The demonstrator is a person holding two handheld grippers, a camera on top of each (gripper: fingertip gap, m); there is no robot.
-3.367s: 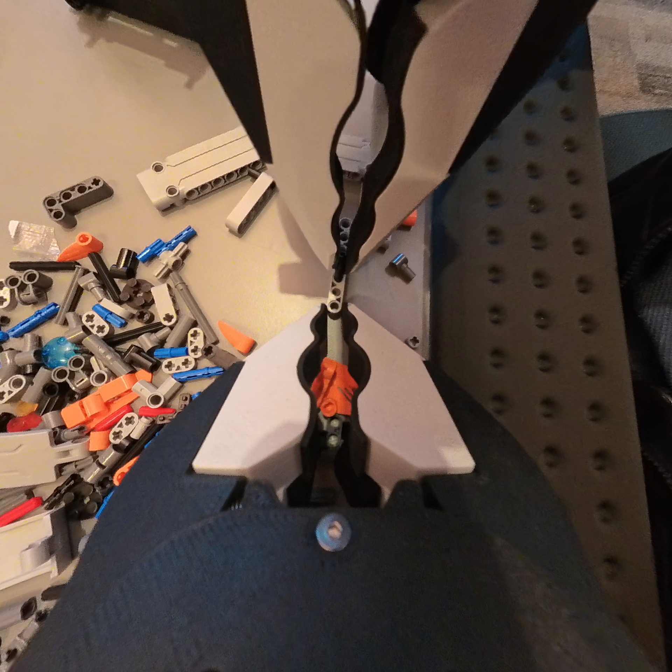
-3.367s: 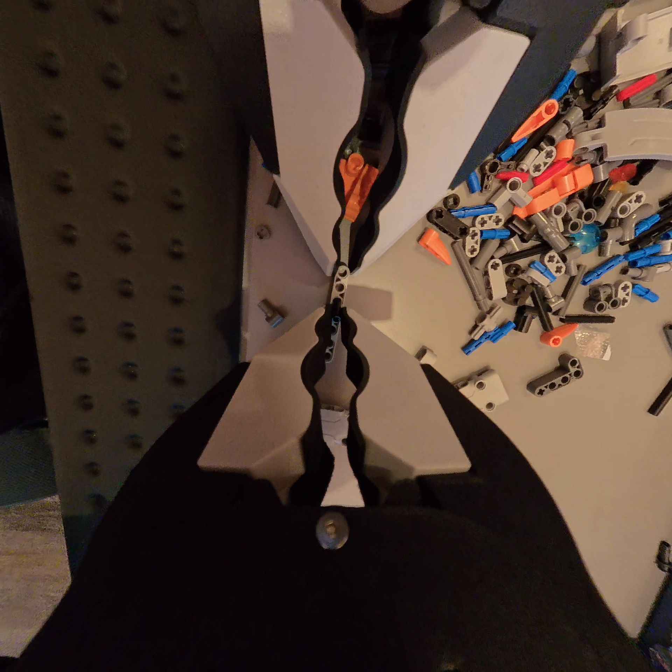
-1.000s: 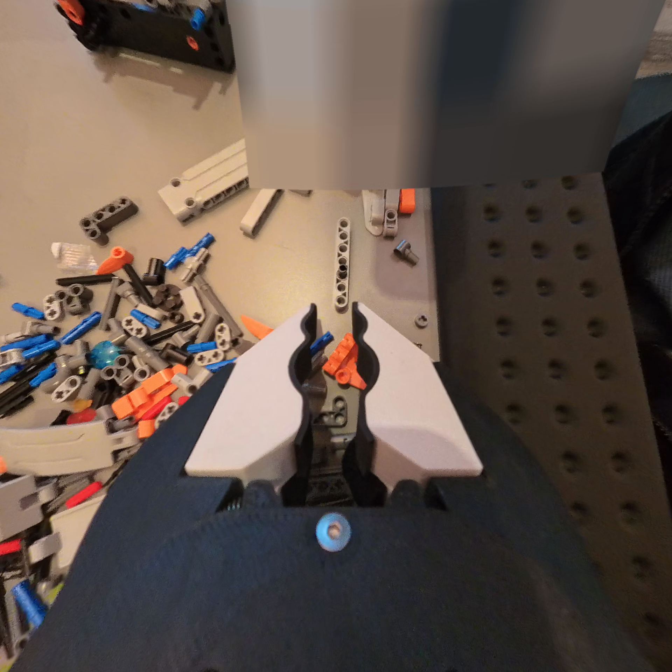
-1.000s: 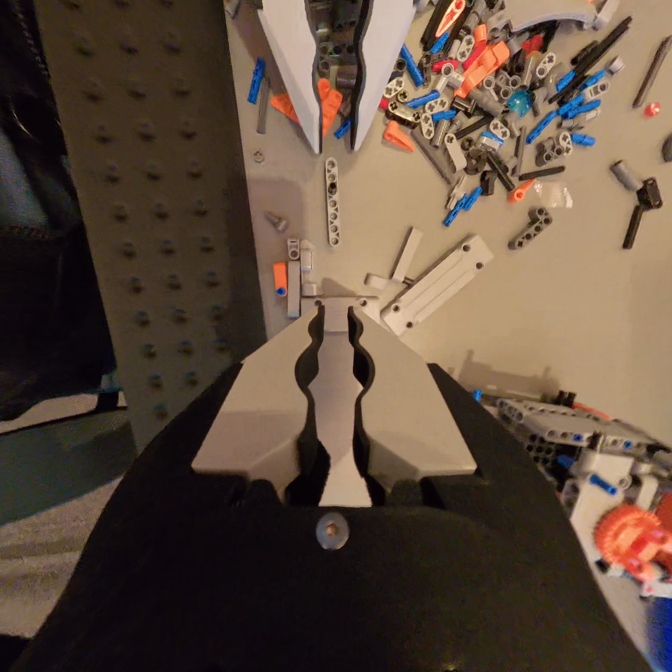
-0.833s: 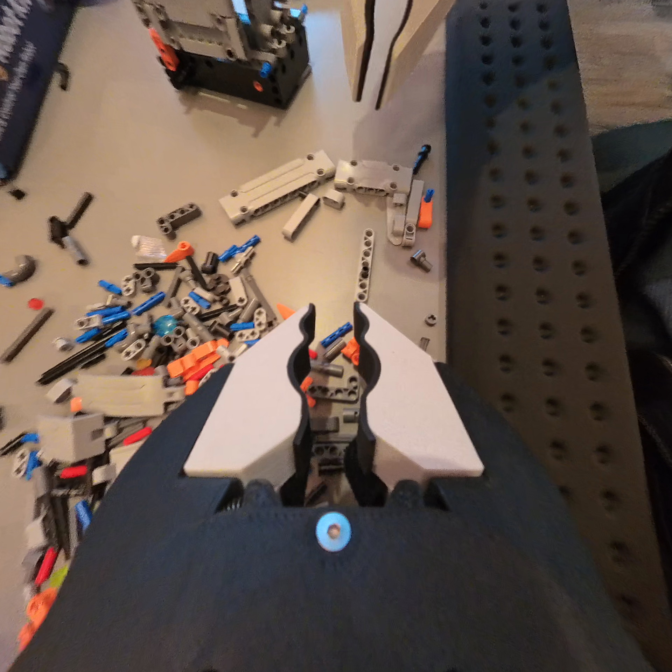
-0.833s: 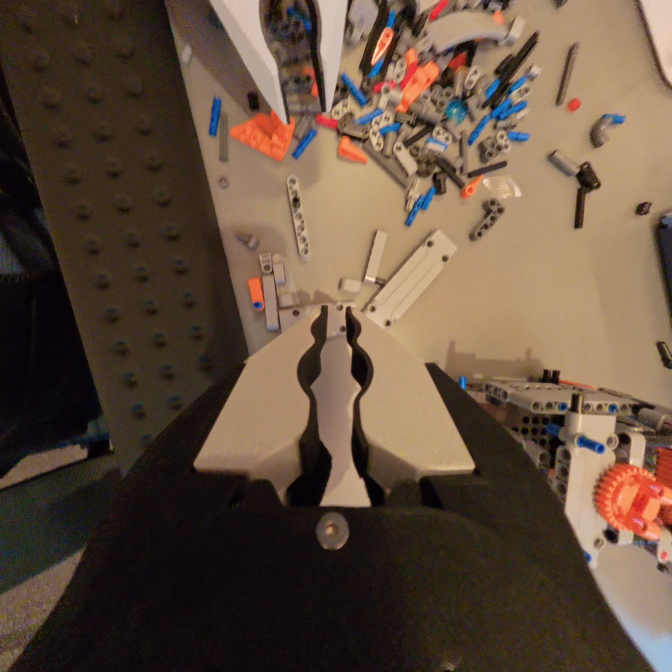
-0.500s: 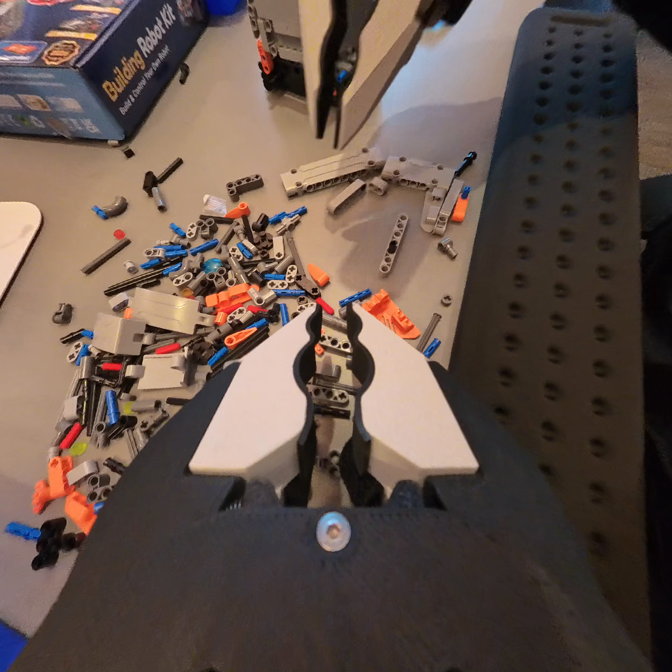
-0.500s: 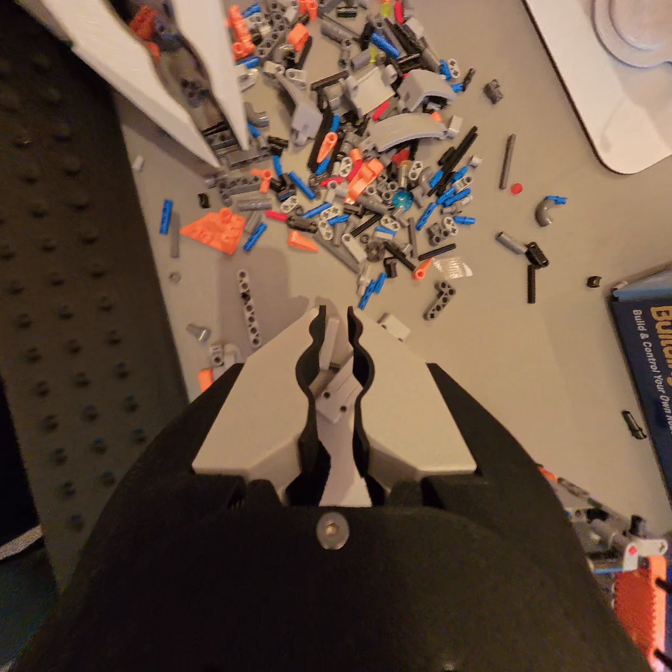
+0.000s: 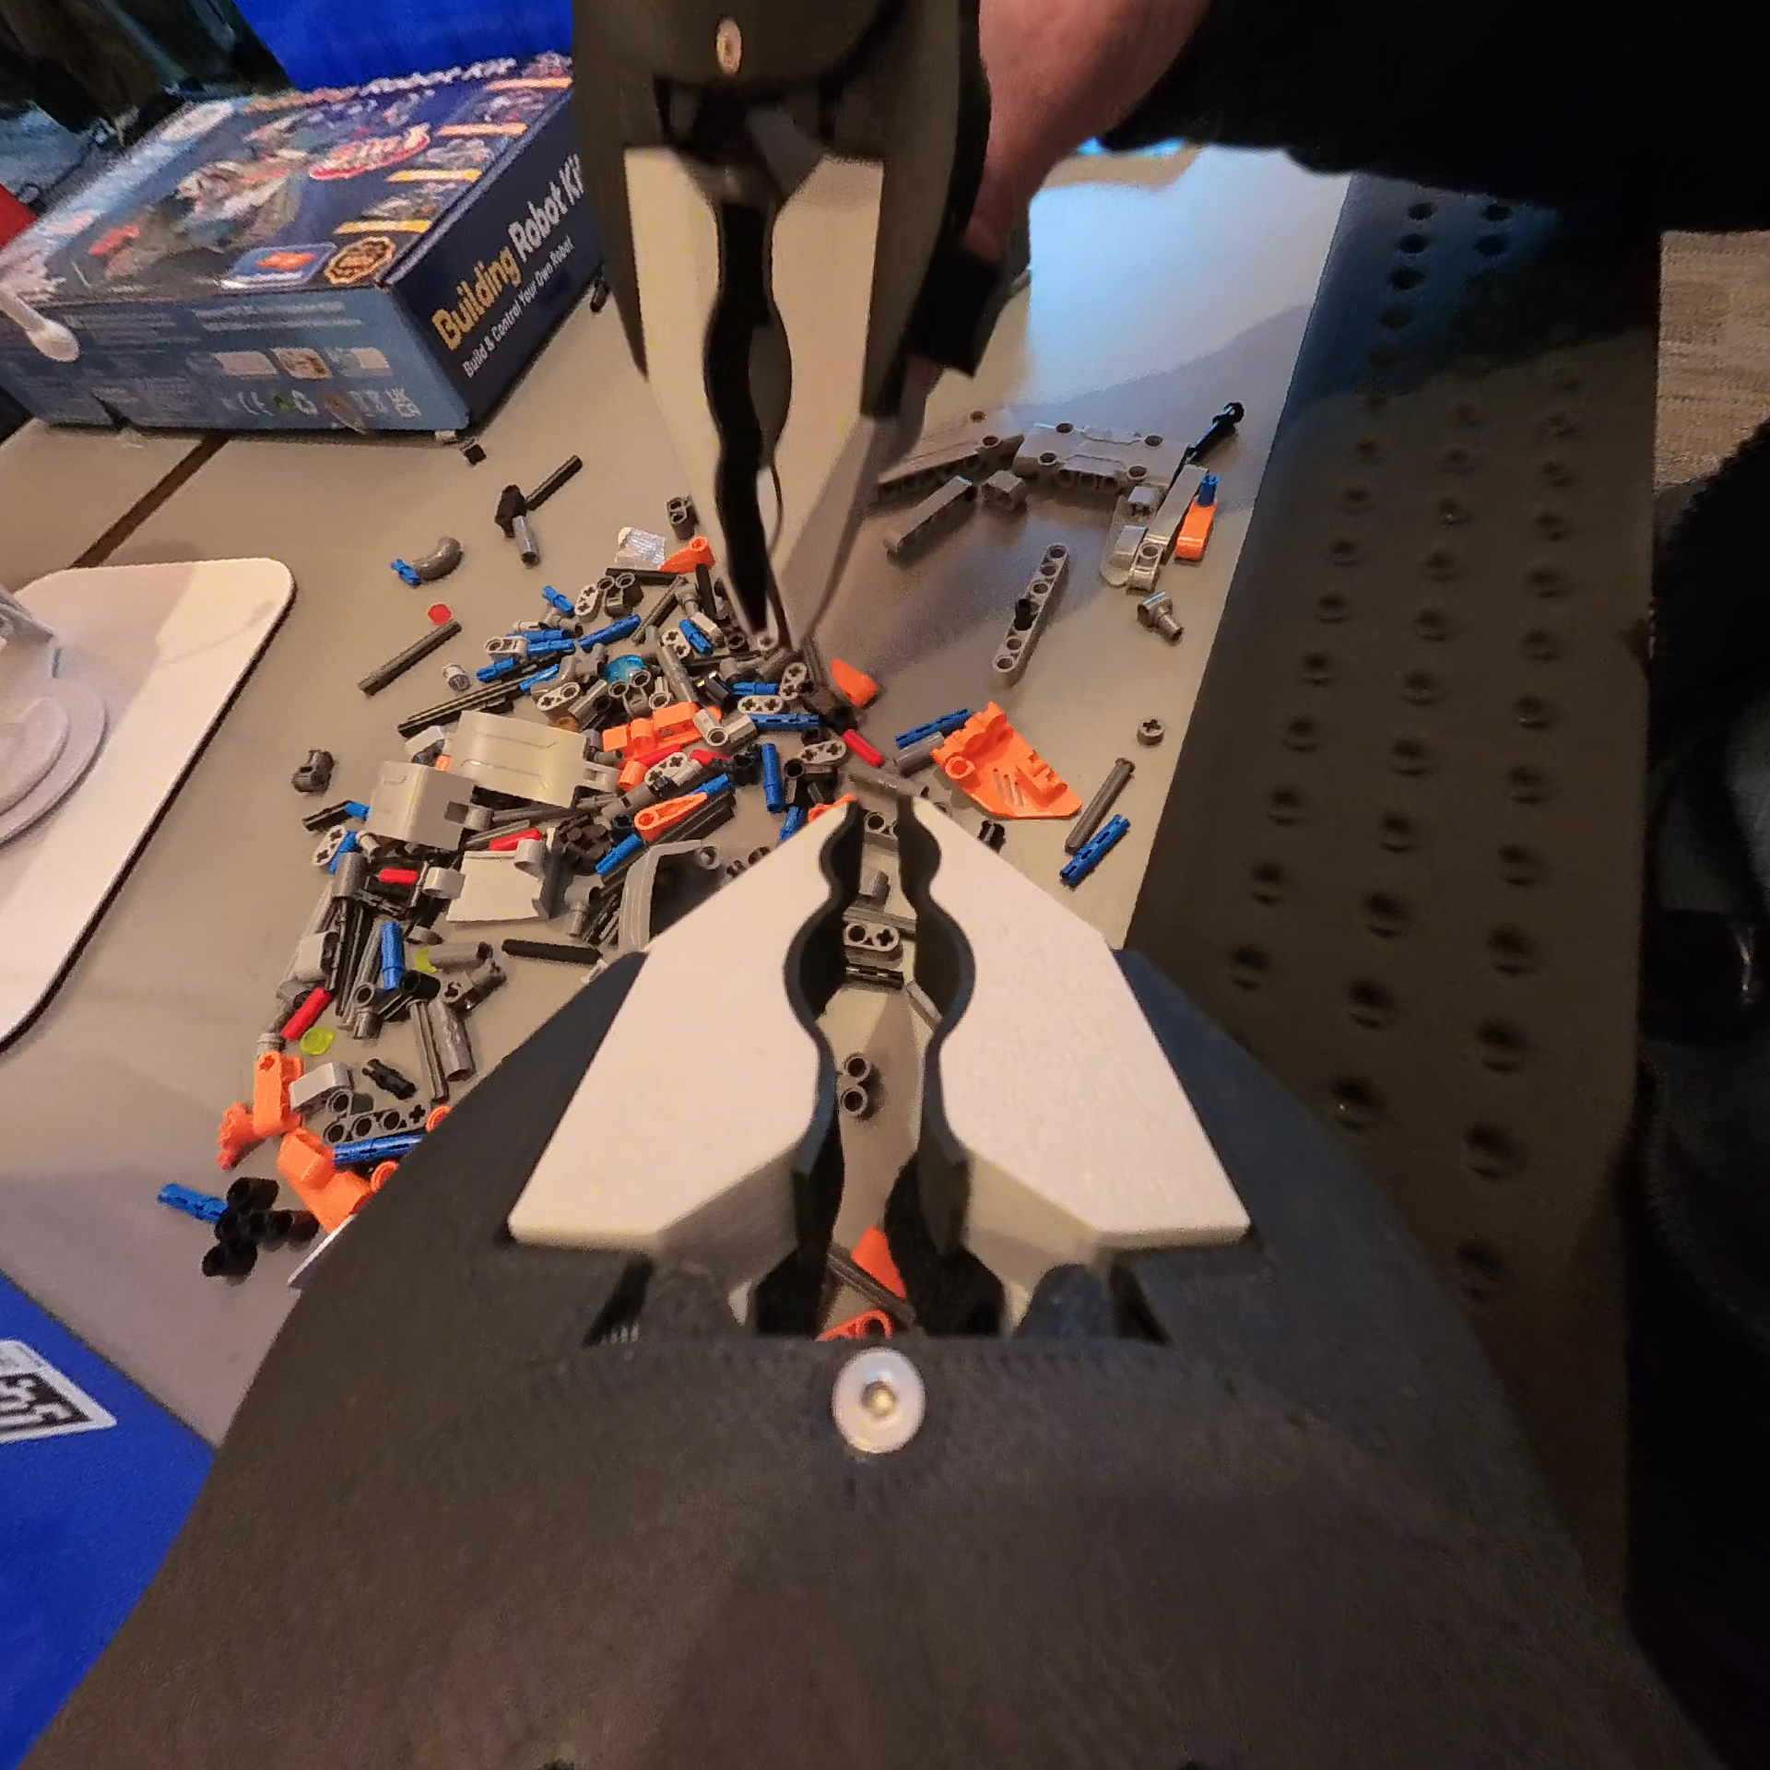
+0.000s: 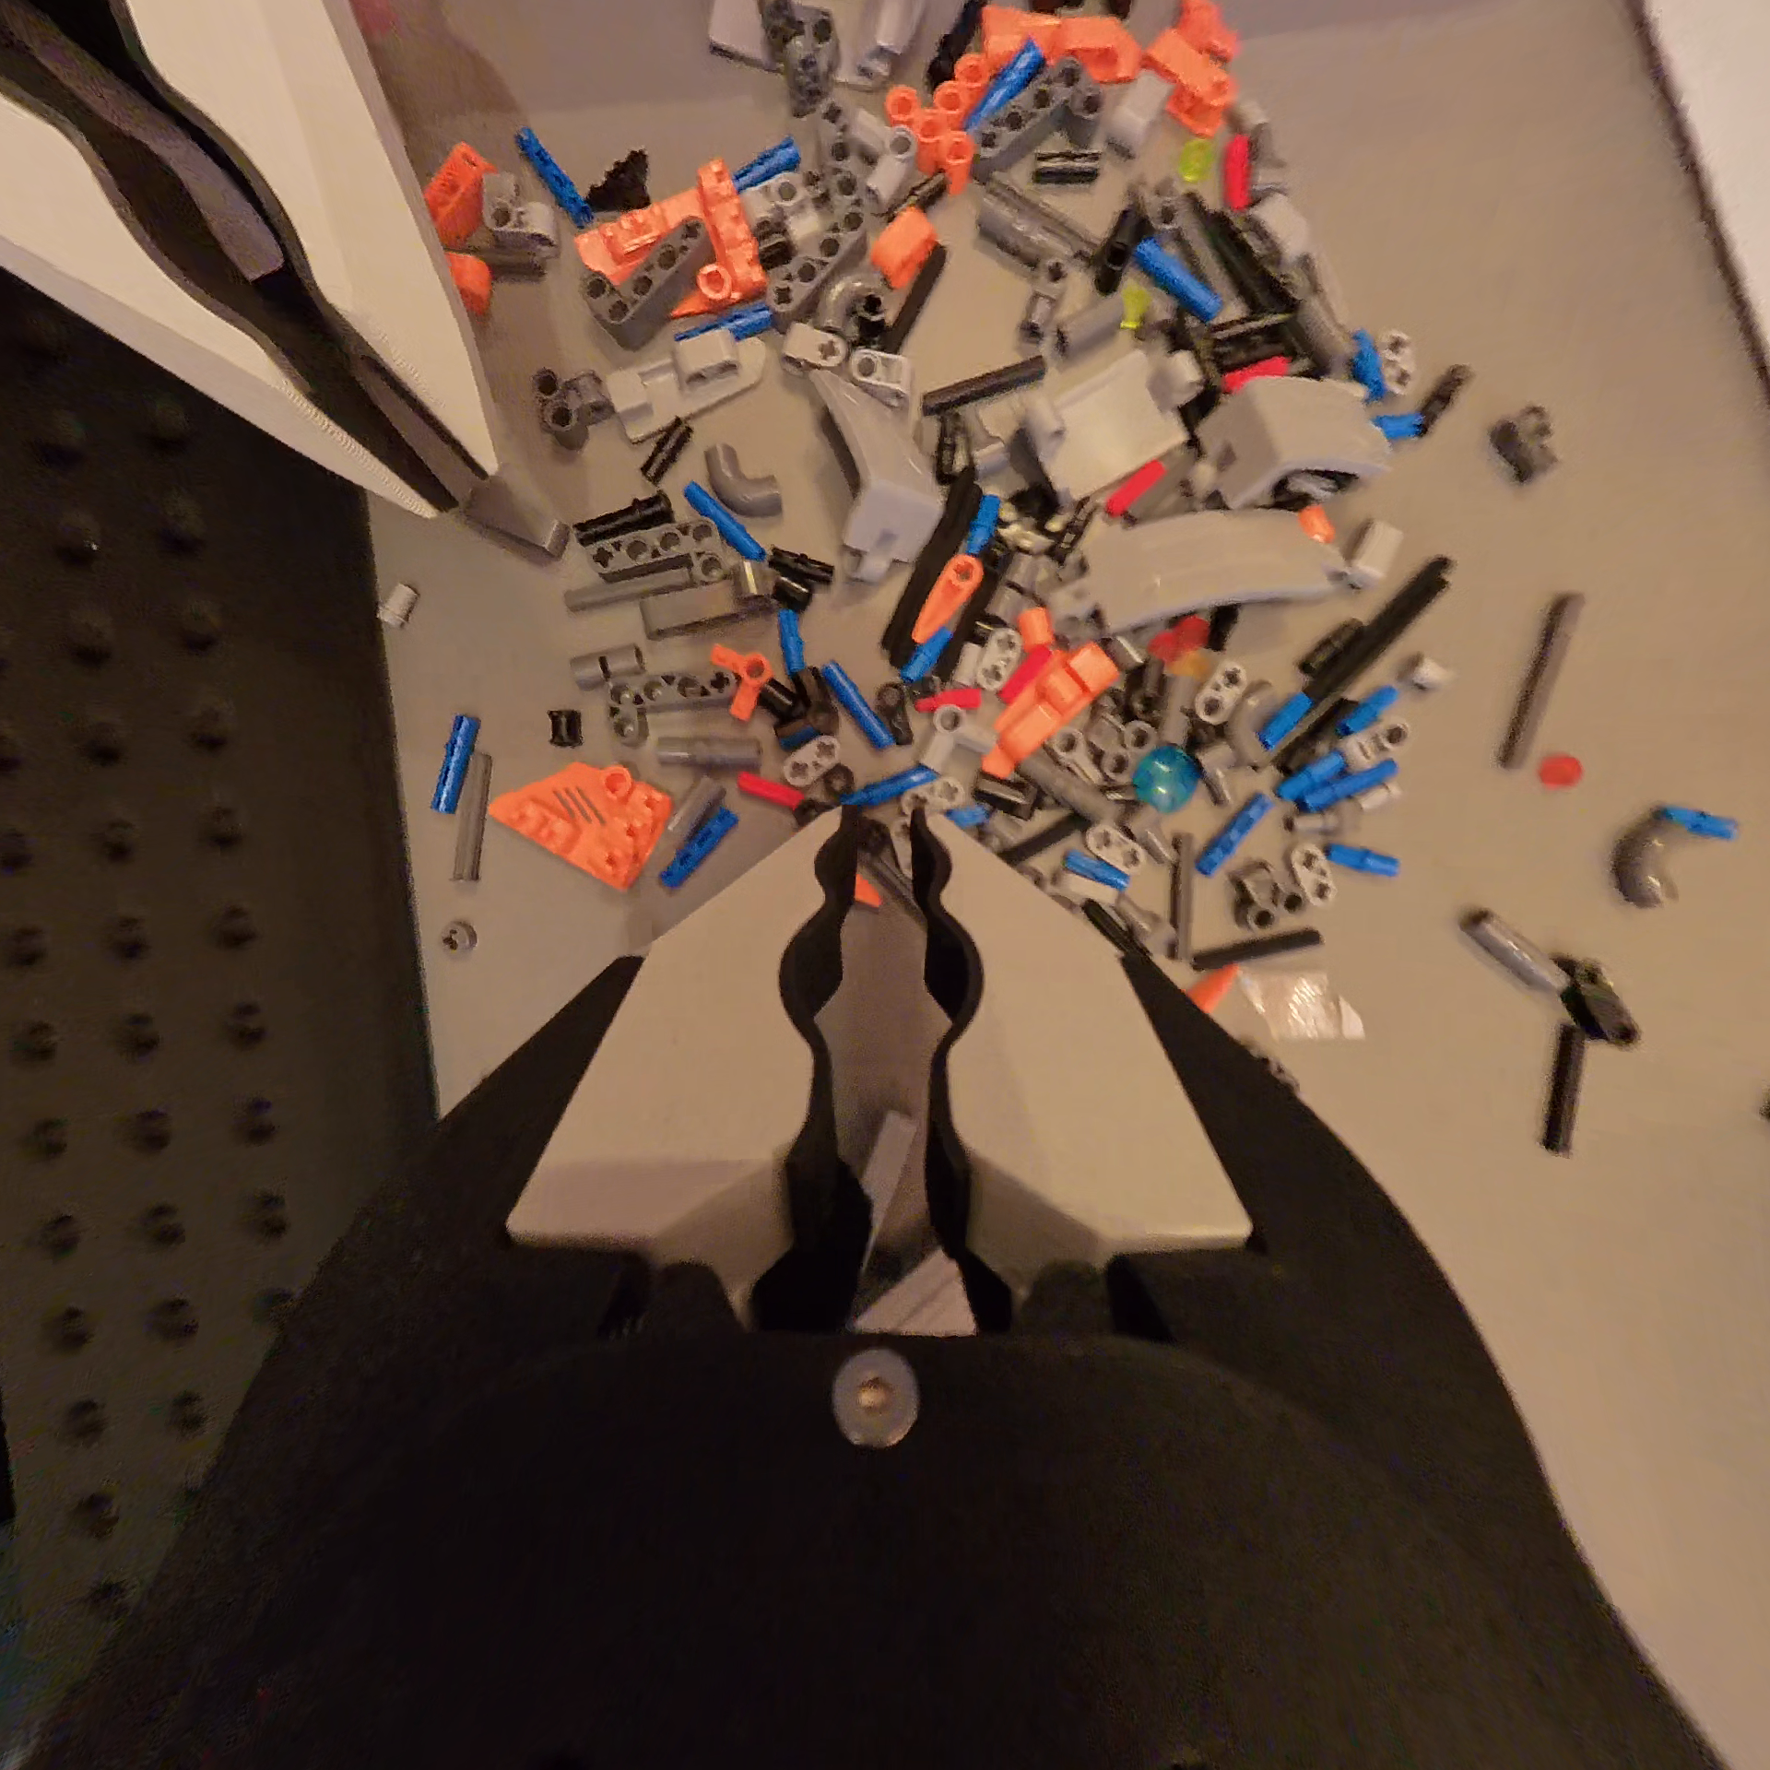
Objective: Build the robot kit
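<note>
Tabletop [image 9: 172, 1054] carries a dense parts pile [image 10: 1054, 613]; right tongs [image 10: 879, 826], narrow and empty, tips at its near edge, risk scattering pins or pinching two; left tongs [image 9: 879, 814], narrow, empty, may collide opposite.

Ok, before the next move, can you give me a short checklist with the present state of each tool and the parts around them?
1. Left tool empty: ok, its jaws stand slightly apart with only loose parts seen through the gap.
2. Right tool empty: ok, jaws slightly apart, nothing held.
3. Right tool tips over the pile of building parts: ok, they hang at its near edge; whether they touch a part, cannot tell.
4. Tools apart from each other: ok, a gap shows between them in both views.
5. Orange wedge panel free: ok, it lies alone on the grey table, left of the right tool.
6. Light grey holed beam free: ok, it lies apart from the pile.
</note>
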